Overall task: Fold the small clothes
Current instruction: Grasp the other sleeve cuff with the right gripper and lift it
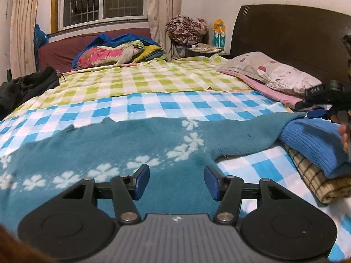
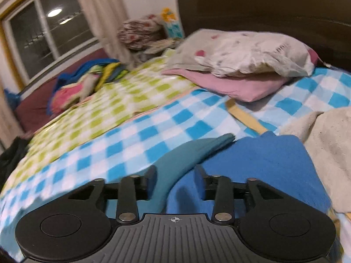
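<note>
Spreading across the lower half of the left wrist view, the teal fleece garment (image 1: 105,149) lies flat on the bed (image 1: 153,105), its long axis running from the lower left of the frame toward the right edge, where one narrow sleeve-like limb (image 1: 252,131) tapers away toward the stack of folded clothes (image 1: 316,153). The left tongs (image 1: 177,180) hover just above the garment's near part, jaws wide apart and holding nothing; the blue pads (image 1: 140,183) frame bare fleece.

In the right wrist view, which is motion-blurred, the right tongs (image 2: 176,180) also stand open and empty, and the tip of that same teal limb (image 2: 197,151) runs up from between the fingers toward the centre of the frame, resting against the royal-blue knit (image 2: 252,166) on top of the stack. The right tongs therefore look nearer to the limb's end, and the left to the body. Folding that limb inward probably falls to the right side.

The fleece looks thick, napped and limp, printed with pale flower shapes (image 1: 182,151); it should drape rather than hold a crease. The blue knit is ribbed, and a plaid woven piece (image 1: 313,179) lies beneath it. The bed's checked sheet is smooth, thin cotton-like cloth, and a cream towel-like fabric (image 2: 329,149) sits at the right of the right wrist view.
</note>
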